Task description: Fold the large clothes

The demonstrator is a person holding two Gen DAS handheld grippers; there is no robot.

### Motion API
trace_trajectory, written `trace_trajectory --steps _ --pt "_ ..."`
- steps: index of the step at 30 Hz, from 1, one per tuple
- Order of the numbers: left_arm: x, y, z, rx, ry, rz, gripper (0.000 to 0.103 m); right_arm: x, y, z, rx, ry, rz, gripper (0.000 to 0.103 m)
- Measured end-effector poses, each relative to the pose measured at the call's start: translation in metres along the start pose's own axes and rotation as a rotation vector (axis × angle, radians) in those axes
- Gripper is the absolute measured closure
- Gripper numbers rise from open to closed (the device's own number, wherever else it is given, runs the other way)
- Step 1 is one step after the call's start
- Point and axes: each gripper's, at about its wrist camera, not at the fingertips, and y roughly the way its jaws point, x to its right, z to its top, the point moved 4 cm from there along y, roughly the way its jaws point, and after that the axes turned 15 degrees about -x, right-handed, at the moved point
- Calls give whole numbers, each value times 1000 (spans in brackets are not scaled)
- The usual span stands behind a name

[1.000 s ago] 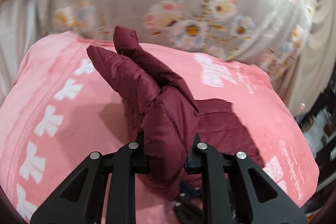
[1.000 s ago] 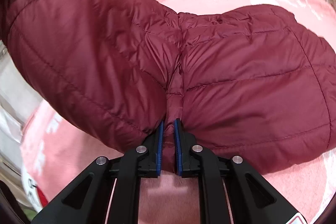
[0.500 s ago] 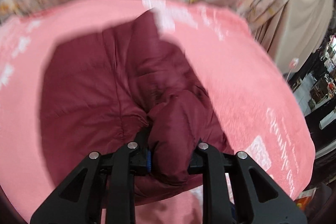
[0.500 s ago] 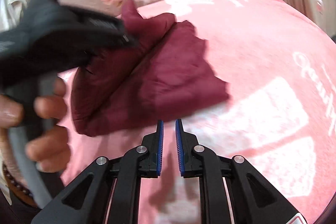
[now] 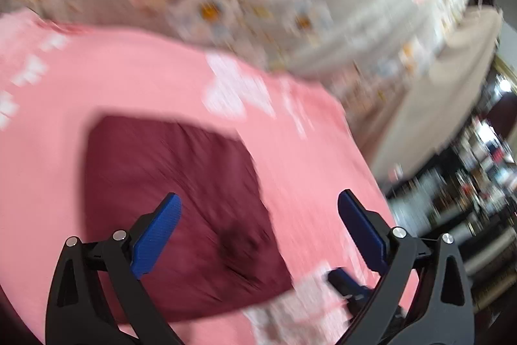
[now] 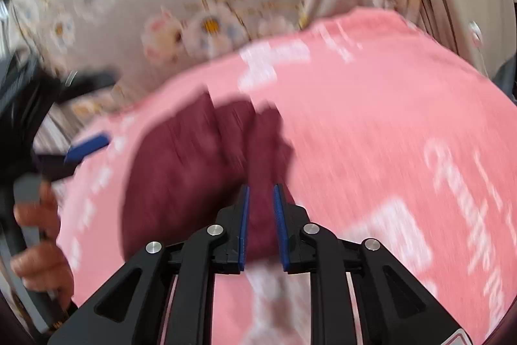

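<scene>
The maroon quilted jacket (image 5: 181,209) lies folded in a flat bundle on the pink blanket (image 5: 307,151). My left gripper (image 5: 258,199) hovers over the jacket's right side, its jaws opening wide and holding nothing. In the right wrist view the jacket (image 6: 194,170) lies ahead and to the left. My right gripper (image 6: 261,189) is above its near edge; its jaws are opening, with a narrow gap and nothing pressed between the pads. The left gripper (image 6: 89,112) shows blurred at the left edge, held by a hand (image 6: 38,231). Both views are smeared by motion.
A grey floral sheet (image 6: 210,5) rises behind the pink blanket (image 6: 387,118). A beige cloth (image 5: 452,80) hangs at the right. Cluttered dark shelves (image 5: 478,189) stand beyond the blanket's right edge.
The left gripper let go of the jacket and spread wide, and the jacket now lies flat. The right gripper's jaws parted a little, and it moved back over the jacket's near edge.
</scene>
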Motion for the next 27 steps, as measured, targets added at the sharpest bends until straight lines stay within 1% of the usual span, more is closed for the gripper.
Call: trace_trajectory --steps 1,2,3,4,6,9,10,13,14,15,16,17,18,19,22,24,27 --pt "-11 -9 8 25 -21 29 7 -9 2 19 16 9 31 66" --pt "-26 -16 17 44 -54 84 7 -14 5 32 20 18 51 52" --pt "-38 -17 25 47 -81 128 7 -23 13 48 15 28 77 48" --pt "-51 -18 30 47 -111 172 7 -32 25 64 -6 39 93 48" --pt "-78 -18 37 39 -158 238 7 -48 46 85 -54 59 88 48" --pt "-106 -20 41 36 -185 316 7 -61 86 111 -147 89 111 48" --pt "-117 -17 43 37 -191 358 7 -63 95 114 -165 98 101 48" --pt "-129 -8 50 22 -179 414 7 -73 125 120 -207 70 19 48" --pt "-132 -2 51 9 -173 425 7 -73 136 119 -227 74 -7 54" --pt "-131 5 51 1 -167 431 7 -71 149 117 -259 80 -20 72" --pt "-131 10 53 -6 -163 437 7 -68 157 114 -277 90 -26 88" --pt "-130 17 56 -15 -159 444 7 -61 162 112 -287 115 -14 101" --pt "-128 26 60 -27 -150 451 7 -53 159 110 -269 136 2 101" --pt "-127 33 63 -35 -137 458 7 -47 156 110 -250 145 -1 101" --pt "-119 46 68 -43 -101 481 7 -24 128 107 -164 148 -48 102" --pt "-113 57 72 -57 -77 491 7 -10 117 100 -148 149 -71 102" --pt "-101 80 73 -96 -45 488 7 8 113 91 -152 146 -123 102"
